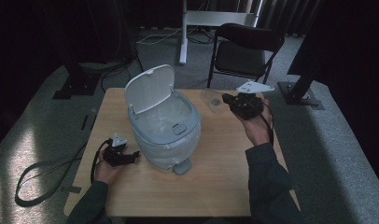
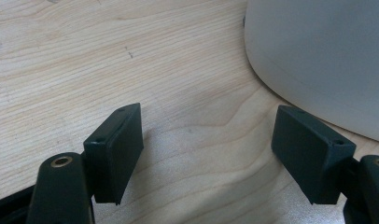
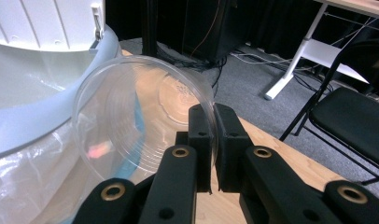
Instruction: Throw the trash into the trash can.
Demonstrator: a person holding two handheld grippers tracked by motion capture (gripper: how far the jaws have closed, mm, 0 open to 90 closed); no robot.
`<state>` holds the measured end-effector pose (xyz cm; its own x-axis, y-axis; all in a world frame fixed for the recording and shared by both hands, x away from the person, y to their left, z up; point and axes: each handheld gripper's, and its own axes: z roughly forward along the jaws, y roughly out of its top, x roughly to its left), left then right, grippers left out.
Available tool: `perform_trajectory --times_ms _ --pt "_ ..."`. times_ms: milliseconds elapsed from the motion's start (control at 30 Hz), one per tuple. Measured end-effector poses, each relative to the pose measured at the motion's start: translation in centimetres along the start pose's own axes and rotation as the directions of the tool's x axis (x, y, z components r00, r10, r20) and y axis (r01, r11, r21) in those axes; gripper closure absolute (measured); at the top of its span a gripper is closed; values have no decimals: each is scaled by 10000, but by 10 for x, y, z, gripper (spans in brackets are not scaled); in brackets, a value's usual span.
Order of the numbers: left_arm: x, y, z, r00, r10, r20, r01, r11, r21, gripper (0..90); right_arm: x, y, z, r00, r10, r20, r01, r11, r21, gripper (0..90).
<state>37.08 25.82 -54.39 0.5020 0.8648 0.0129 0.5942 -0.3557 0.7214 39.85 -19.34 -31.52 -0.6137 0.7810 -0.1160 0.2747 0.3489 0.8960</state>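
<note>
A pale blue-grey bin [image 1: 162,128] with its lid up and a clear liner stands mid-table. My right gripper [image 1: 228,100] is at the back right of the table, raised, shut on the rim of a clear plastic cup [image 1: 213,101]. In the right gripper view the cup [image 3: 131,116] lies on its side, its mouth facing the camera, the rim pinched between the fingertips [image 3: 200,135], with the bin [image 3: 33,116] just beyond it. My left gripper [image 1: 131,156] rests low beside the bin's front left. Its jaws stand wide apart [image 2: 208,154] over bare wood, with the bin wall [image 2: 318,60] close by.
The wooden table [image 1: 215,177] has free room at the front and right. A black folding chair [image 1: 243,51] stands behind the table, with a white desk frame [image 1: 215,21] farther back. Cables lie on the grey carpet at the left [image 1: 43,172].
</note>
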Motion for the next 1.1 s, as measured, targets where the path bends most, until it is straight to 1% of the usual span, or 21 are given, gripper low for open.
perform_trajectory --times_ms 133,333,633,833,1100 --pt "0 0 0 10000 1 3 -1 10000 1 252 2 3 -1 10000 -30 -31 30 10000 -51 860" --pt "0 0 0 10000 4 2 -4 10000 0 252 7 9 -4 9997 -248 -71 247 9996 -157 860" --pt "0 0 0 10000 1 2 -1 10000 0 252 10 16 -8 9995 -307 -111 303 9991 -311 860" --pt "0 0 0 10000 6 1 -6 10000 4 252 16 20 -7 9988 -439 -211 431 9985 -348 861" --pt "0 0 0 10000 -6 4 6 10000 0 252 24 31 -6 9974 -667 -268 654 9968 -450 860"
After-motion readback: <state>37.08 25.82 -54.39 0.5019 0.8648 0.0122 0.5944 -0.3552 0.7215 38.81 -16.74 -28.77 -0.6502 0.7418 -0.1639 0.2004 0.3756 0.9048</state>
